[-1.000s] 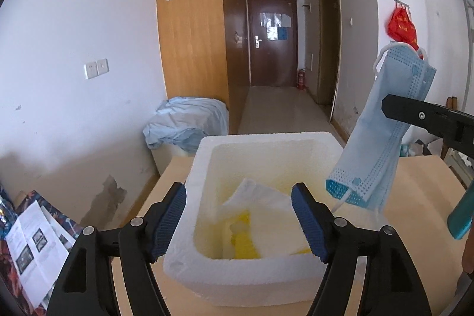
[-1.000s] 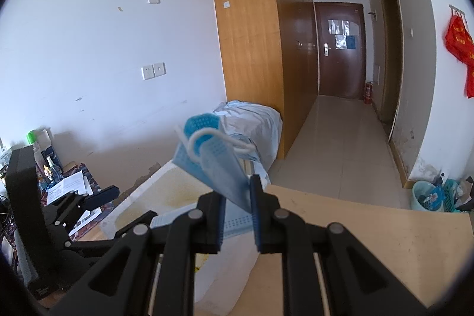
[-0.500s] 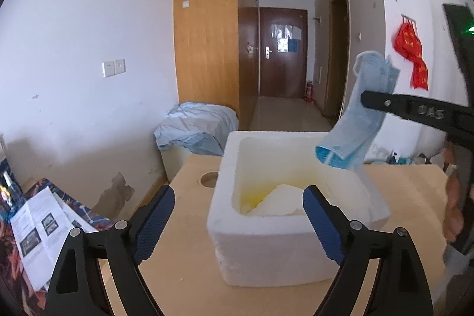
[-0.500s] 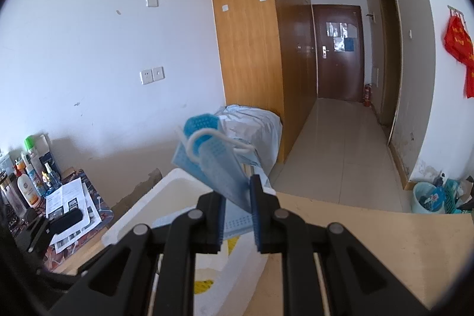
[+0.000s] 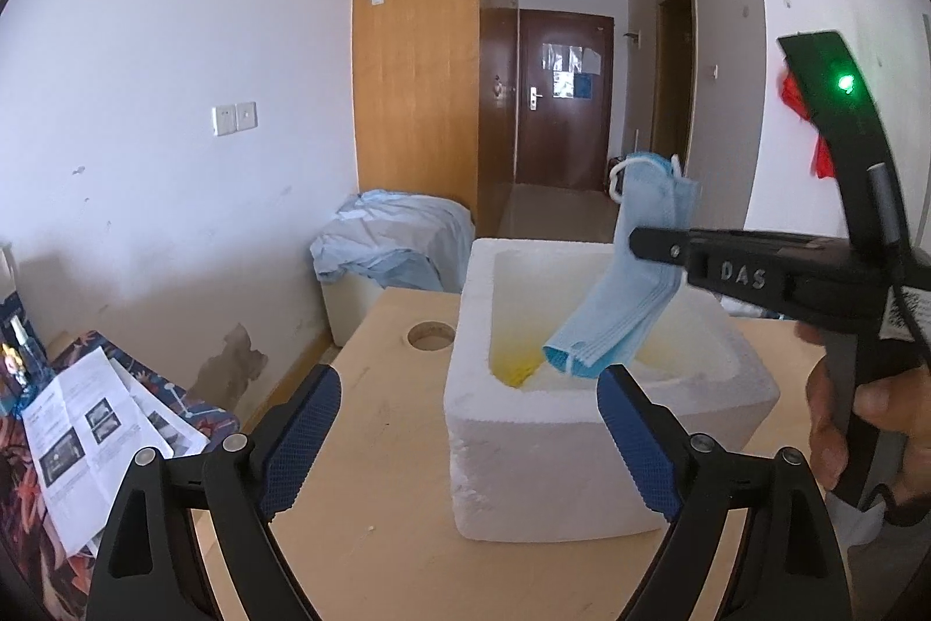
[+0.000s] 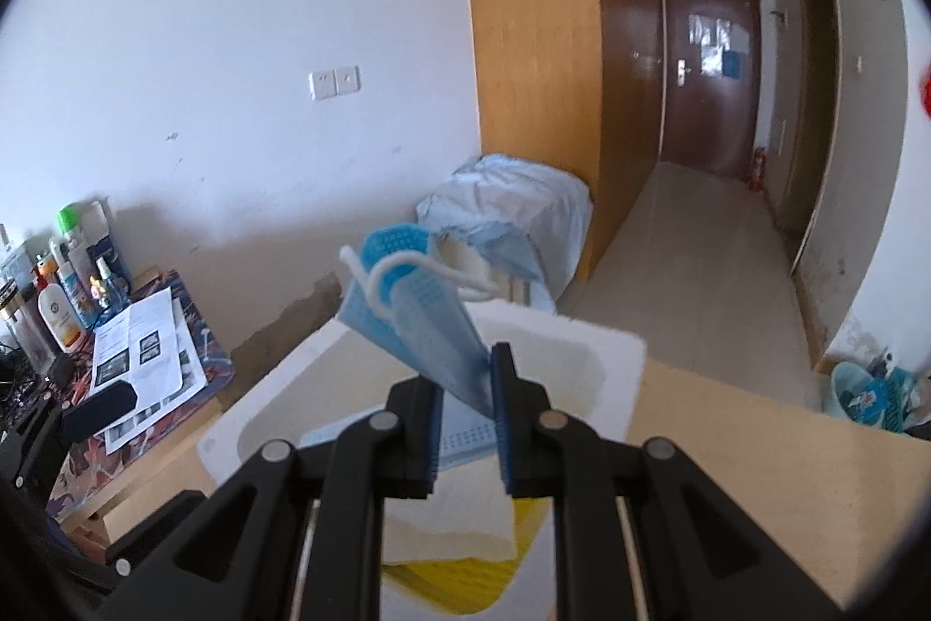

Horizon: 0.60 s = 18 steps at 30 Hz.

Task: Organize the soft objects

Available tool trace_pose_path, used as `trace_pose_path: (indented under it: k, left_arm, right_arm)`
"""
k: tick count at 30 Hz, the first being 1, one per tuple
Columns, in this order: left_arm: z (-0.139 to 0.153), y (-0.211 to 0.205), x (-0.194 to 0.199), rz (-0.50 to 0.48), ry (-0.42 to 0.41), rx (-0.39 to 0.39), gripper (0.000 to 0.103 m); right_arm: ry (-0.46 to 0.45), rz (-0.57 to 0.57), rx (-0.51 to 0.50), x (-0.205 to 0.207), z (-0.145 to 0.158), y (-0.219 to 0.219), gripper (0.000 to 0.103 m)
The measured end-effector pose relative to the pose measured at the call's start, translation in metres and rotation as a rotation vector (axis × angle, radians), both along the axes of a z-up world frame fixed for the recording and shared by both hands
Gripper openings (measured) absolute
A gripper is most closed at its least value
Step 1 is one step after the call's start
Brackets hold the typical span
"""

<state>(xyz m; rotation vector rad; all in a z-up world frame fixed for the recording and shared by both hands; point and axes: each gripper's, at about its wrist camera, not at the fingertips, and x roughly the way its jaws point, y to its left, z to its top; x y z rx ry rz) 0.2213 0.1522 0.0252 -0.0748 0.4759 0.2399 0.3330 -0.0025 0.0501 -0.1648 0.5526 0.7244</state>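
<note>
A white foam box (image 5: 582,452) stands on the wooden table (image 5: 384,446); inside lie a white cloth (image 6: 459,522) and something yellow (image 6: 459,586). My right gripper (image 6: 465,417) is shut on a stack of blue face masks (image 6: 419,324) and holds it above the box. In the left wrist view the masks (image 5: 628,283) hang from the right gripper (image 5: 646,242) over the box's opening. My left gripper (image 5: 468,435) is open and empty, low in front of the box.
A round hole (image 5: 431,334) is in the table left of the box. Papers (image 5: 93,423) and bottles (image 6: 64,295) lie on a side surface at the left. A cloth-covered bin (image 5: 395,248) stands behind the table. A corridor leads to a door (image 5: 561,97).
My left gripper has pulled back from the box and stays open. My right gripper has carried the masks over the box's opening and lowered them.
</note>
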Motion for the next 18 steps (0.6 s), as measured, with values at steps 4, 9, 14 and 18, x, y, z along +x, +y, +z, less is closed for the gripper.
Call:
trace_pose_path:
  k: [4, 9, 14, 18]
  left_arm:
    - [0.0, 0.001, -0.003, 0.002, -0.007, -0.006, 0.09]
    - [-0.002, 0.0, -0.003, 0.006, 0.0, -0.006, 0.09]
    - [-0.002, 0.001, -0.004, 0.004, -0.001, -0.009, 0.09]
    - [-0.001, 0.0, -0.008, 0.0, -0.006, -0.013, 0.09]
  right_arm:
    - [0.032, 0.018, -0.036, 0.003, -0.007, 0.008, 0.019]
    - [0.035, 0.013, -0.065, 0.003, -0.01, 0.01, 0.048]
    - [0.013, -0.002, -0.02, -0.002, 0.001, -0.002, 0.069]
    - [0.027, -0.009, 0.004, -0.007, 0.008, -0.011, 0.071]
